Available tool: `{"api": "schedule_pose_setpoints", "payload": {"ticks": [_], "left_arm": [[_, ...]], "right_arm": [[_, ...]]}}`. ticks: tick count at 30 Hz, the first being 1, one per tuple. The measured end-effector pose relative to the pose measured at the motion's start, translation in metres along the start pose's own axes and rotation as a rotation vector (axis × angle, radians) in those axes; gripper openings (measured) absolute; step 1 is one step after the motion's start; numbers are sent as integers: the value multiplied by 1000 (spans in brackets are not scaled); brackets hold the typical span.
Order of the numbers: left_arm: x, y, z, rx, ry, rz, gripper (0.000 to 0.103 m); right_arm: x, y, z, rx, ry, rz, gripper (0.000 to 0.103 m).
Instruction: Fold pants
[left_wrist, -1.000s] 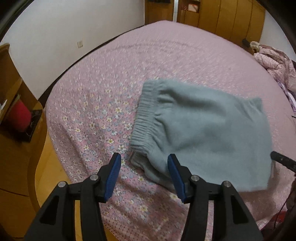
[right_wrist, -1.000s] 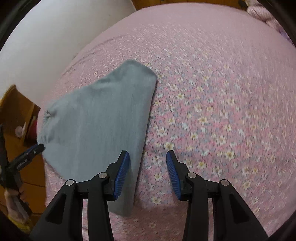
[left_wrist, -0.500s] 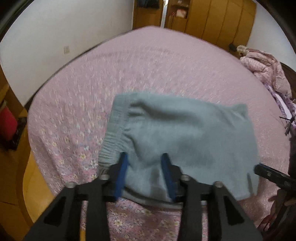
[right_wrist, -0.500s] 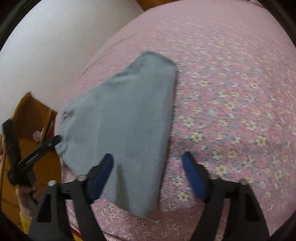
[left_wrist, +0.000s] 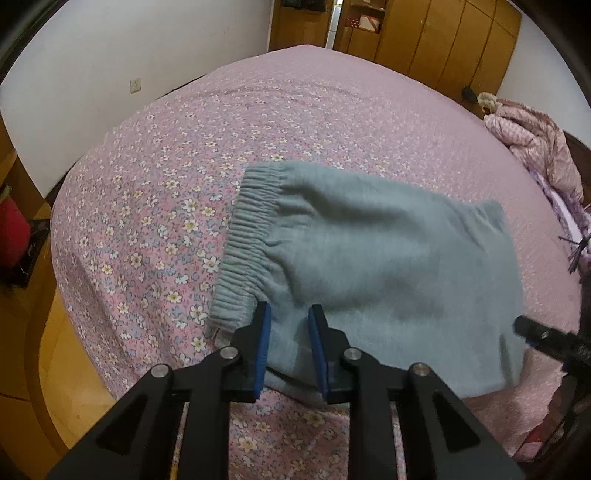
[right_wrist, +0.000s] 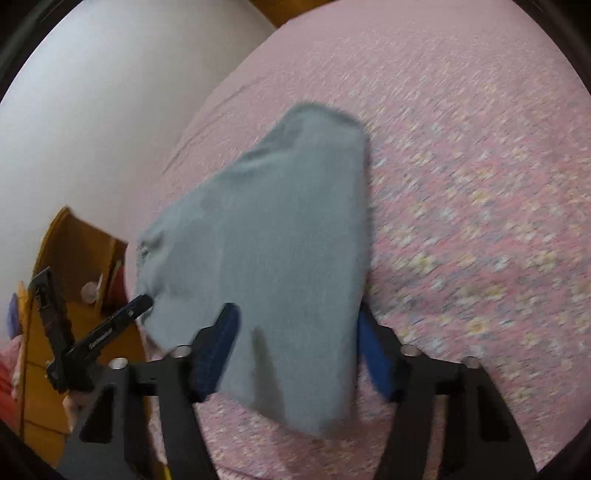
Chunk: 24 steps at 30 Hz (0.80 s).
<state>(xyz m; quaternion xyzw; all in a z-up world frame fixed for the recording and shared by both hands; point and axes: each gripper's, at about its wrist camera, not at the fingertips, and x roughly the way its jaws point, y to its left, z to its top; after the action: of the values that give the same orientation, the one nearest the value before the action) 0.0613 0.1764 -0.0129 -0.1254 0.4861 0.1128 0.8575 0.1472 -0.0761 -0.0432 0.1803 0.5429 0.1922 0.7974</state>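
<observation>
Pants (left_wrist: 373, 266): grey-green knit, folded into a compact block, lying on the bed (left_wrist: 258, 122) close to its near edge, towards the near left corner. Long axis runs side to side along that edge in the left wrist view; the ribbed waistband (left_wrist: 245, 243) faces the left edge of the bed, the folded end faces right.

Left gripper (left_wrist: 288, 332): blue-padded fingers (left_wrist: 260, 347) parted by a narrow gap, standing astride the near hem of the pants next to the waistband; no cloth visibly pinched between them.

Right gripper (right_wrist: 295, 354): fingers spread wide, one blue pad (right_wrist: 218, 350) to each side of the folded end, cloth lying in the gap; contact with the pads cannot be told, as this view is blurred.

Left wrist view only: waistband ribbing, flower print of the pink bed cover, white wall with a socket (left_wrist: 136, 85), wooden wardrobe (left_wrist: 424, 33) beyond the far edge, pink quilted jacket (left_wrist: 532, 144) at the right edge of the bed, red object (left_wrist: 11, 236) on furniture at left.

Right wrist view only: the pants (right_wrist: 280, 258) seen end-on, tapering away from the camera; the left gripper from outside (right_wrist: 96, 339) at the far-left corner of the pants; wooden furniture (right_wrist: 74, 258) behind it.
</observation>
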Motion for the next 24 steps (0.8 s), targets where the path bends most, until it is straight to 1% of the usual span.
{"api": "schedule_pose_setpoints", "payload": {"ticks": [1, 3, 4, 5, 6, 7, 8, 13, 15, 17, 20, 22, 24], "left_arm": [[-2, 1, -1, -7, 1, -4, 23], [-5, 3, -2, -19, 6, -5, 23], [-5, 4, -2, -26, 10, -5, 23], [-5, 6, -1, -31, 12, -7, 23], [-7, 7, -1, -36, 12, -8, 23], [-10, 7, -2, -37, 9, -7, 23], [-14, 7, -2, -35, 6, -7, 23], [-31, 8, -4, -60, -9, -22, 23], [-40, 9, -1, -65, -21, -27, 24], [-46, 7, 1, -57, -33, -23, 27], [-57, 3, 2, -25, -60, -21, 34], [-62, 3, 4, -17, -65, -12, 40], [-66, 6, 6, -12, -66, 10, 40]], "right_arm": [[0, 1, -1, -12, -2, -15, 60], [3, 2, 1, -11, -3, -32, 49], [4, 1, 2, -3, -3, -44, 36], [4, -2, 3, 6, -3, -55, 26], [1, -5, 3, 12, -3, -42, 23], [-3, -6, 3, 18, -10, -23, 16], [-7, -5, 3, 14, -16, -15, 14], [-30, 26, 8, -106, -71, 16, 13], [-36, 32, 11, -118, -86, 27, 12], [-38, 42, 15, -127, -92, 45, 12], [-41, 58, 21, -166, -91, 53, 12], [-42, 73, 27, -209, -92, 61, 12], [-43, 90, 32, -258, -93, 69, 11]]}}
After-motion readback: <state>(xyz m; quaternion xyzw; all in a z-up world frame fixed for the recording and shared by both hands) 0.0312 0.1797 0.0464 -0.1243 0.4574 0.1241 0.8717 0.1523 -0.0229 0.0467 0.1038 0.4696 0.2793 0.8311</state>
